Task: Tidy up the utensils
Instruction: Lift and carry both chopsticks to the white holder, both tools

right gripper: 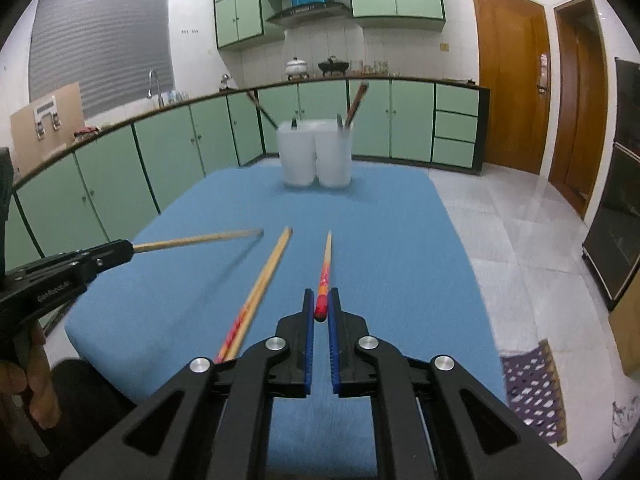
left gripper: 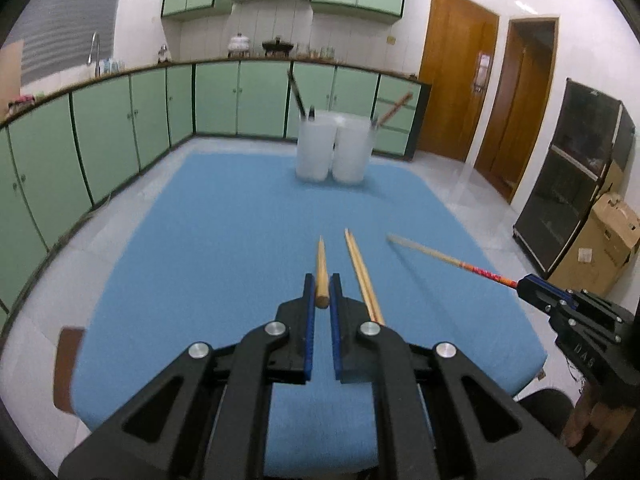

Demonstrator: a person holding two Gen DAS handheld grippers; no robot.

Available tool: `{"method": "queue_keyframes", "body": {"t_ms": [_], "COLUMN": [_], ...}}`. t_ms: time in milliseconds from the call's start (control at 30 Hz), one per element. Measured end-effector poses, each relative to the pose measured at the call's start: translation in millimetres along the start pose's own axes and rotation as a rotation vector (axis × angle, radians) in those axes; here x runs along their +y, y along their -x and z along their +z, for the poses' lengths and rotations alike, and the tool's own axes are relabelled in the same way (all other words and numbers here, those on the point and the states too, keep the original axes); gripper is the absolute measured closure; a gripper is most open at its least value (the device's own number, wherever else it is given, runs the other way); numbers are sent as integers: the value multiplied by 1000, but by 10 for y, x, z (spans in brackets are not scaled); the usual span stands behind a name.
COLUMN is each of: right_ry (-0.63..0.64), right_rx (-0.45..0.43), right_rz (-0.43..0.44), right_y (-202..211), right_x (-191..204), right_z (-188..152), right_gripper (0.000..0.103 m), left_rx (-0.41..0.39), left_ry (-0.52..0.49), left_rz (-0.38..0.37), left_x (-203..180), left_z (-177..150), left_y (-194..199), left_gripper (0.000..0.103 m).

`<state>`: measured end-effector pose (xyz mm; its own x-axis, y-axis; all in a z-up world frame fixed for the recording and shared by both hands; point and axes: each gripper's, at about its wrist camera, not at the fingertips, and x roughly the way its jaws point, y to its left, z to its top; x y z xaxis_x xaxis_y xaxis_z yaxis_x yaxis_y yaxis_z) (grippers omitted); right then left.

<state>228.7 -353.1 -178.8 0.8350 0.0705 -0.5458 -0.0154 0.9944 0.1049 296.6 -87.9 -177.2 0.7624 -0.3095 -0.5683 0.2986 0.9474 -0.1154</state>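
My left gripper [left gripper: 322,286] is shut on a plain wooden chopstick [left gripper: 321,264] and holds it above the blue table [left gripper: 200,240]. My right gripper [right gripper: 321,300] is shut on a red-handled chopstick [right gripper: 325,268]. In the left wrist view the right gripper [left gripper: 524,282] shows at the right with its chopstick [left gripper: 440,258]. In the right wrist view the left gripper [right gripper: 120,250] shows at the left with its chopstick [right gripper: 200,239]. A pair of chopsticks [left gripper: 362,276] lies on the table between the grippers, also in the right wrist view [right gripper: 260,288]. Two white holders [left gripper: 334,148] [right gripper: 316,152] stand at the far end with utensils inside.
Green cabinets [left gripper: 120,128] line the wall left of and behind the table. Wooden doors [left gripper: 456,72], a dark cabinet [left gripper: 576,176] and a cardboard box [left gripper: 604,240] stand to the right. A patterned mat [right gripper: 532,392] lies on the tiled floor.
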Motion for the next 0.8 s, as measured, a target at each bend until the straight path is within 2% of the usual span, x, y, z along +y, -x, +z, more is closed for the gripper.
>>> {"method": "queue_keyframes", "body": {"t_ms": [167,433,567,800], "right_ry": [42,138,164,169], "right_rx": [-31,12,41,88], "right_rz": [14,32,37,53], "right_y": [128,-30,-201,-417], "right_x": [15,116,156,153], "right_z": [467,1147,1319,1566], "right_gripper": [97,97,97,97], "left_rx": [-45,-15,12,25], "left_ry": [-23,-69,-83,-89], "left_rz": [-3,-24,-27,-26], "left_x": [14,12,37,61], "left_z": [351,861,1023,1125], "left_y": [135,26,-118,-190], "left_gripper": [97,97,97,97]}}
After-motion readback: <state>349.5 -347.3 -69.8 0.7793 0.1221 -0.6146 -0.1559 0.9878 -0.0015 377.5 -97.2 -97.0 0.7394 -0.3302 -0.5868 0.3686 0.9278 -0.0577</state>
